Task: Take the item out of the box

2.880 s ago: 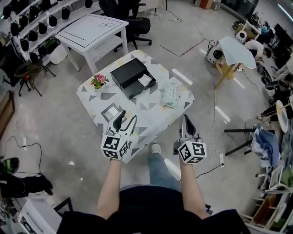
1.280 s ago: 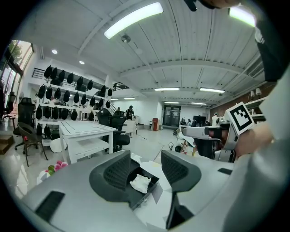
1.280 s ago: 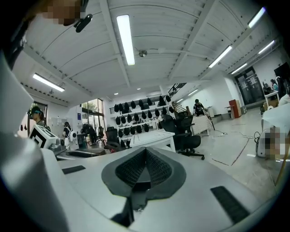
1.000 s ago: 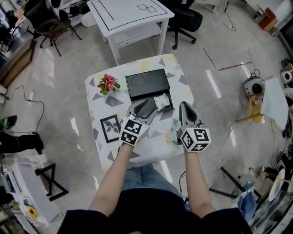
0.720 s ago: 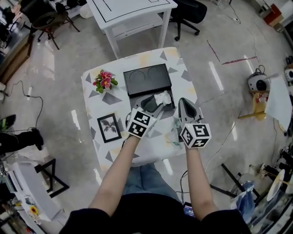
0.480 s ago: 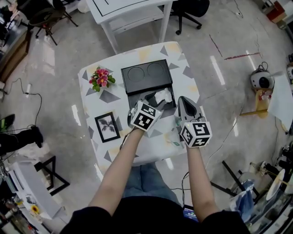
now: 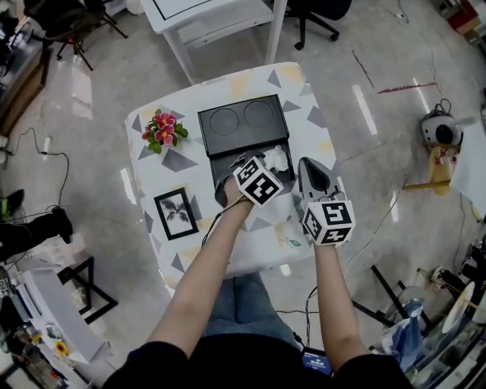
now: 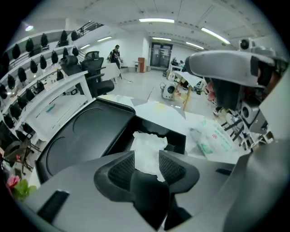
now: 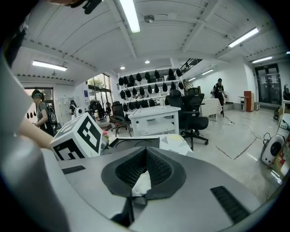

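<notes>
A black box [image 7: 228, 166] lies on the patterned table [image 7: 304, 106] with its lid [image 7: 241, 121] folded back. A crumpled white item [image 7: 279, 159] sits in the box's right end. My left gripper [image 7: 262, 163] reaches into the box, its marker cube covering most of it from above. In the left gripper view the white item [image 8: 148, 145] stands between the two pads [image 8: 122, 170], and the jaws are closing around it with a gap left. My right gripper [image 7: 305, 163] hovers just right of the box, its jaws shut and empty [image 9: 145, 154].
A pot of pink flowers [image 7: 162, 129] stands left of the lid and a framed picture [image 7: 176, 214] lies near the front left. A packet of wipes [image 8: 213, 140] lies right of the box, under my right gripper. A white table [image 7: 205, 15] stands behind.
My left gripper has moved forward and right into the box until the white item is between its jaws. The right gripper has stayed beside the box.
</notes>
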Action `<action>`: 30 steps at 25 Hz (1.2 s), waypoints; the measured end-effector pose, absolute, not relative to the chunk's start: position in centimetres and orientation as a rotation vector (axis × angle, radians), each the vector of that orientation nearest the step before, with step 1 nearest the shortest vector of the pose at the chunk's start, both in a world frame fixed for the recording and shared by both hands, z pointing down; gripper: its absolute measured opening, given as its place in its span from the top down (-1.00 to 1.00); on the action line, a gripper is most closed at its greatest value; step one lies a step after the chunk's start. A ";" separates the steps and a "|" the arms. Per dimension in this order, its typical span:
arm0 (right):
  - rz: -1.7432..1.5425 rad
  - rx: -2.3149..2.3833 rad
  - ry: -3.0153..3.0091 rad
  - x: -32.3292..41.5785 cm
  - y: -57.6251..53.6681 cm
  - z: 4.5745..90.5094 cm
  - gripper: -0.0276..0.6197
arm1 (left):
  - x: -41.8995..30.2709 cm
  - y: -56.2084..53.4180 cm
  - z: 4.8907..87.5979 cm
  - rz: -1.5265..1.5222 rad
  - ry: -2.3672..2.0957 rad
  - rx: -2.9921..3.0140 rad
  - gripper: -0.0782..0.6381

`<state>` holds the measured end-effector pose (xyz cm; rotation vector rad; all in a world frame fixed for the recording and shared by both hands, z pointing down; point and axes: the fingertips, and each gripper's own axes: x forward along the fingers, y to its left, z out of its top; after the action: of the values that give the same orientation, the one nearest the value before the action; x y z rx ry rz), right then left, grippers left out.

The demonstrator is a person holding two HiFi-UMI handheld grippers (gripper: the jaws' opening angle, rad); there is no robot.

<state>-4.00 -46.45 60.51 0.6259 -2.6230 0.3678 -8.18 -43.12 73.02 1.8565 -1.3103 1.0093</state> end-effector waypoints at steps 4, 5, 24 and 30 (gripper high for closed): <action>0.369 0.629 -2.605 -3.7 -46.5 61.1 0.91 | -7.6 -42.9 74.8 1.120 -1.222 1.861 0.32; 0.368 0.630 -2.601 -3.6 -46.5 61.2 0.91 | -7.5 -42.7 75.3 1.131 -1.205 1.862 0.33; 0.357 0.640 -2.568 -3.2 -46.3 62.0 0.91 | -7.0 -42.5 76.3 1.100 -1.118 1.905 0.72; 0.350 0.651 -2.572 -2.9 -46.5 61.4 0.91 | -7.1 -42.4 74.8 1.105 -1.142 1.954 0.73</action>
<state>-2.92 -46.49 61.38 0.6508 -2.5719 0.3495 -7.10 -42.36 74.85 1.9539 -1.1416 1.1049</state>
